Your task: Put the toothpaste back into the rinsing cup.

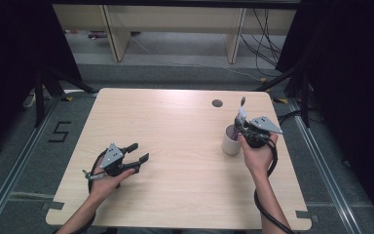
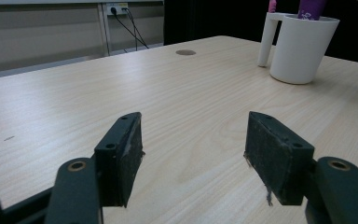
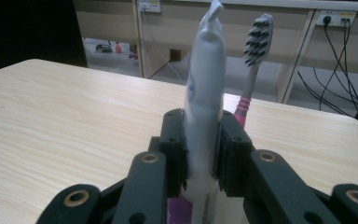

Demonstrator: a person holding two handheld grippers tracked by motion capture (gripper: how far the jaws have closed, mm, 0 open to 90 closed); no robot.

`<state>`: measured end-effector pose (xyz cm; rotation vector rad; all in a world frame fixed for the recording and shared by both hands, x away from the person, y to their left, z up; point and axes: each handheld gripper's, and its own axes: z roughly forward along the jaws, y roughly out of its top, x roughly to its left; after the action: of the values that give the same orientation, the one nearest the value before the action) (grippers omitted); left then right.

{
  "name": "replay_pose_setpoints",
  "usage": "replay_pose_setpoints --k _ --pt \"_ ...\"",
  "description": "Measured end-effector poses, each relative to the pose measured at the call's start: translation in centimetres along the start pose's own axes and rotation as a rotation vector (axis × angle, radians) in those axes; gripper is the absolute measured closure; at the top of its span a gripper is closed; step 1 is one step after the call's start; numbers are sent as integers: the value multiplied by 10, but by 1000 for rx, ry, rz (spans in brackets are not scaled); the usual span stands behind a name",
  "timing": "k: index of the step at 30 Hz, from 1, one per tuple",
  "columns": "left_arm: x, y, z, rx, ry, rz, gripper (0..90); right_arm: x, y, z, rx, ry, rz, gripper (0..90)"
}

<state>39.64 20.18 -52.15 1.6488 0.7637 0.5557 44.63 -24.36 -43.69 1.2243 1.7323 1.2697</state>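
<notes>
One cup [image 1: 232,140], one tube [image 3: 204,100], one toothbrush [image 3: 254,51], two grippers. Right gripper [image 3: 201,144] pinching the tube upright between its jaws above the cup; brush bristles visible just behind. Left gripper [image 2: 193,156] spread, bare table [image 2: 121,84] between; cup handle visible far ahead.

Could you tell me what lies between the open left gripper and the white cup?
Only bare table lies between left gripper and white cup, seen in the high view.
</notes>
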Motion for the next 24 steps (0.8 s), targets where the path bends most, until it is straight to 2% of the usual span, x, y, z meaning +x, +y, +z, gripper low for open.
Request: replay_pose_setpoints --k 3,8,12,13,14,24 --pt "0 0 0 -1 0 0 364 -1 0 0 -8 -2 -14 743" --pt "0 -1 2 -12 -6 -3 363 0 1 -1 -7 -10 -1 725" --pt "0 -1 1 -11 -6 -2 364 -1 0 -1 -7 -10 -22 714" --pt "0 -1 1 -8 -4 -2 363 2 0 -1 -3 -8 8 712" --pt "1 0 0 -3 -1 -1 363 0 0 0 -10 -5 -16 709" --pt "1 0 0 -3 3 -2 363 0 1 -1 -14 -9 -14 651"
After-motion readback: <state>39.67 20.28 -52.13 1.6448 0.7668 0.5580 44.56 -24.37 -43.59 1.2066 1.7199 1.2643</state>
